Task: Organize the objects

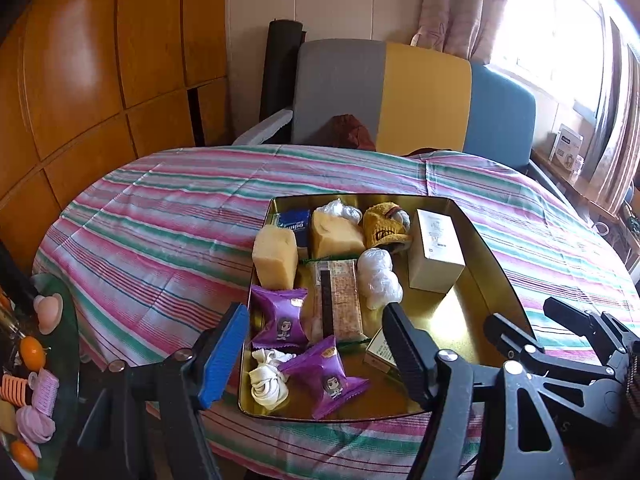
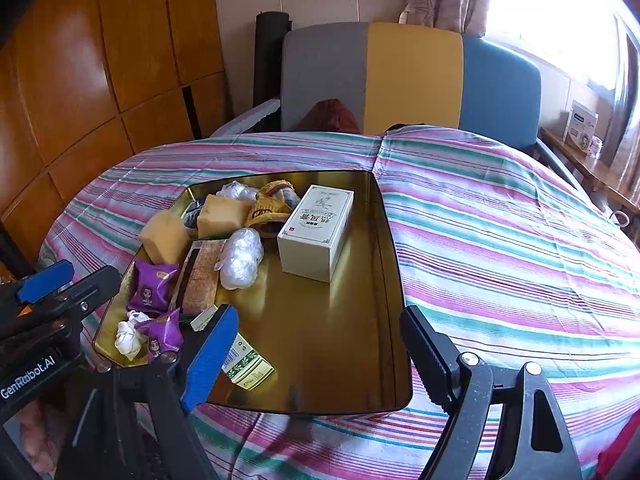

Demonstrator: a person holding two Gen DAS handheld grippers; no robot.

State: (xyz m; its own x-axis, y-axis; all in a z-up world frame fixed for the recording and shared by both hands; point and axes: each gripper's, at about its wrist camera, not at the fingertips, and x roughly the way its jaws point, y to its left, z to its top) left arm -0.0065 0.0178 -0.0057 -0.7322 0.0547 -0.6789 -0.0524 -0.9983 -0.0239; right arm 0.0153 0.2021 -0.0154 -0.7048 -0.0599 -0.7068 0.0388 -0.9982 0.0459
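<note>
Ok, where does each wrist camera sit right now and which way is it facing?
Left wrist: low at the table's near edge, facing the gold tray and the chair behind; its own open left gripper shows, the right gripper at far right.
Right wrist: further right, facing the tray's bare right half; its open right gripper shows, the left one at far left.
Shared: tray, white box, striped tablecloth.
</note>
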